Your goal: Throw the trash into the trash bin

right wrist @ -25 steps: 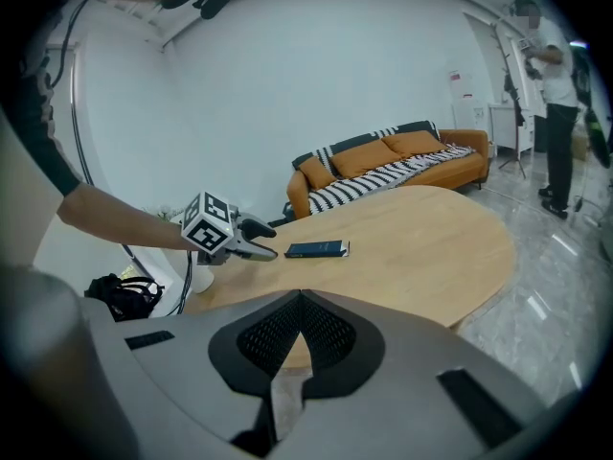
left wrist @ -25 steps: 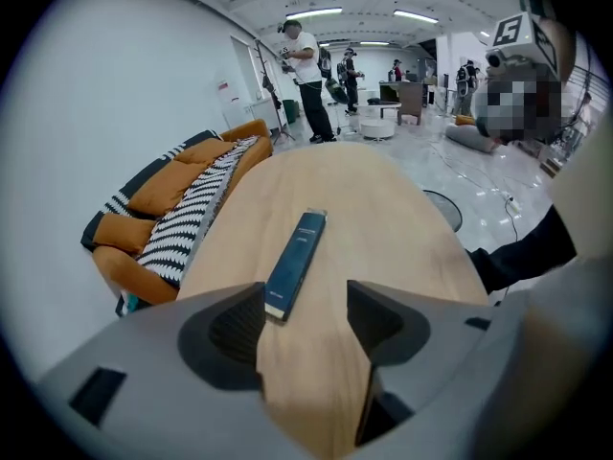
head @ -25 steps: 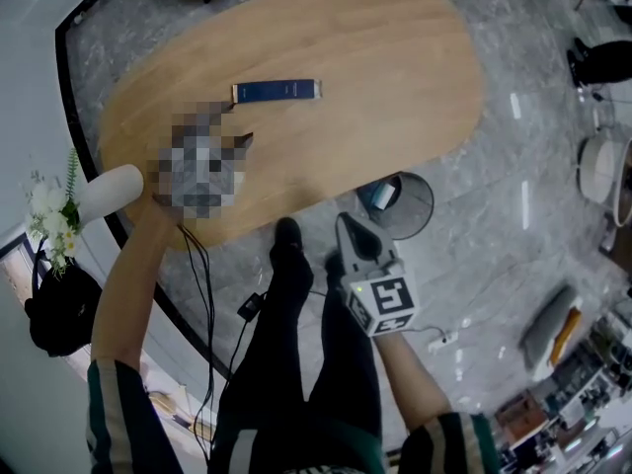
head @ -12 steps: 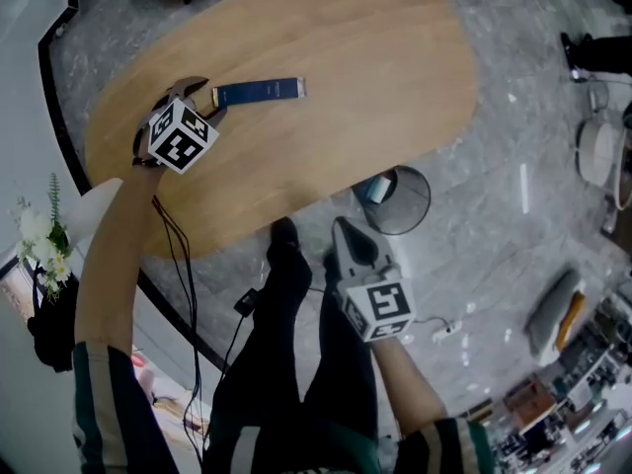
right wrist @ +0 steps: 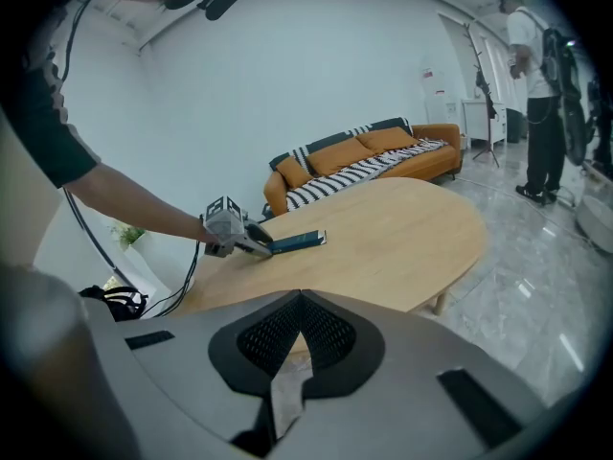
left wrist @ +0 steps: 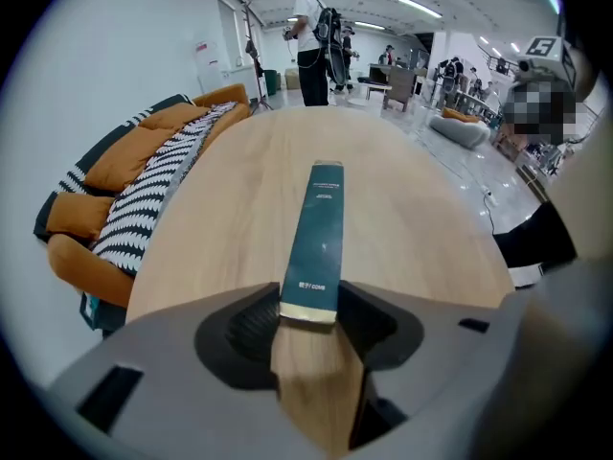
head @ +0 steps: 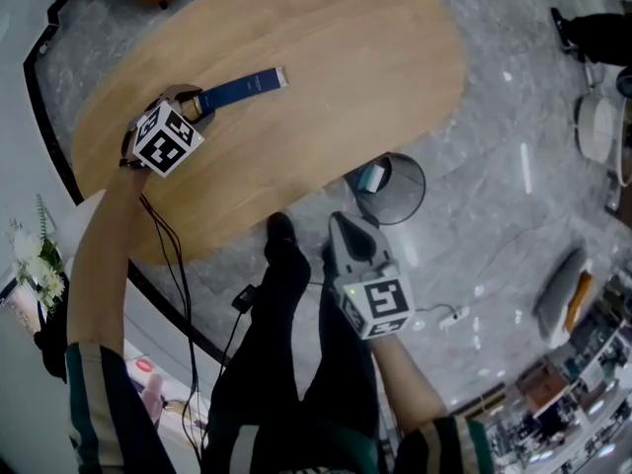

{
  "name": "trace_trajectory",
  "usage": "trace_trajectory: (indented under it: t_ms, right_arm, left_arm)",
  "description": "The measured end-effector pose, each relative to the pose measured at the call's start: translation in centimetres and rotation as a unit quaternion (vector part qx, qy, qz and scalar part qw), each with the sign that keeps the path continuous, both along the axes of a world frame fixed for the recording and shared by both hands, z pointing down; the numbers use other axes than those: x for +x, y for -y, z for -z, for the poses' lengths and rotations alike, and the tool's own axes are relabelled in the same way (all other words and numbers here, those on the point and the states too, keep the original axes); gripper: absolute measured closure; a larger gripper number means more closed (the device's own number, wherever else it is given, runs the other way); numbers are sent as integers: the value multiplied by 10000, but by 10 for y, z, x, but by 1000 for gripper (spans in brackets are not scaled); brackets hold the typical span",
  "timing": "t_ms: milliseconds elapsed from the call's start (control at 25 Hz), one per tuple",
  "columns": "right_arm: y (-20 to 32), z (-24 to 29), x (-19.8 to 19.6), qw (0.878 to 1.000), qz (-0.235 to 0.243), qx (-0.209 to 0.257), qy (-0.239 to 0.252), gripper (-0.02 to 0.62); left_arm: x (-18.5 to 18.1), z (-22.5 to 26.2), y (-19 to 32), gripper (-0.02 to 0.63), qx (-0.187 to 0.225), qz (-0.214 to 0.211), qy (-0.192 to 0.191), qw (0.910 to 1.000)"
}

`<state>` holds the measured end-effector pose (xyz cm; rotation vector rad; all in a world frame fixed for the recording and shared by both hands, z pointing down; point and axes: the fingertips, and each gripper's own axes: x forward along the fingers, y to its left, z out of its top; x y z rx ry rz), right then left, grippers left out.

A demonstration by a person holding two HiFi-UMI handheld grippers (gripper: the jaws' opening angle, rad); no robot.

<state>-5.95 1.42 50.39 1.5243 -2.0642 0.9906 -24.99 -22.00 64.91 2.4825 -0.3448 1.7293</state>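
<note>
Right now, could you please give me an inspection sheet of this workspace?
Surface: oval wooden table, light wood.
Job's things: dark blue box flat on the table; trash bin on the floor beside it, pale item inside.
Clutter: nothing seen.
Claws: left claw, jaws just been closing, grips the box's near end; right claw shut, empty, off the table.
Cables: black cable from left claw down to floor.
Surroundings: orange sofa, flowers, person standing beyond.

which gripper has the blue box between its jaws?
The left gripper: its jaws have just been closing on one end of the box on the table. The right gripper hangs off the table, shut, empty.
</note>
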Motion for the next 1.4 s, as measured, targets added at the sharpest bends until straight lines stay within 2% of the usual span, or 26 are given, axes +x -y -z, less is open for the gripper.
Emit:
trace_trajectory:
  t_ms: [280,520,760,1040,1240,1400]
  right_arm:
    - [-8,2,8,9999,0,-74,87,595]
    - [-16,2,36,9998,-197,54,17,595]
    - [-30,3,68,9990,-437,133,-18,595]
    - [-68,-1,133,9954,-934,-128,-159,595]
    - [-105,-10,169,9915,-1277,-181,-154,595]
    - [-126,-14,193,9888,-1474,-161,-154,595]
  left_arm:
    - [29,15,-10,420,63,407,-491,9979]
    - [80,32,-35,422,252,444,-668,9965]
    - [141,40,-74,422,54,548,-1022,9932]
    - [229,44,-128,422,-76,342,-1286,9911]
    - [277,44,-173,422,-277,224,-1446,9889]
    - [306,34,-204,422,-292,-6,-1416,9895]
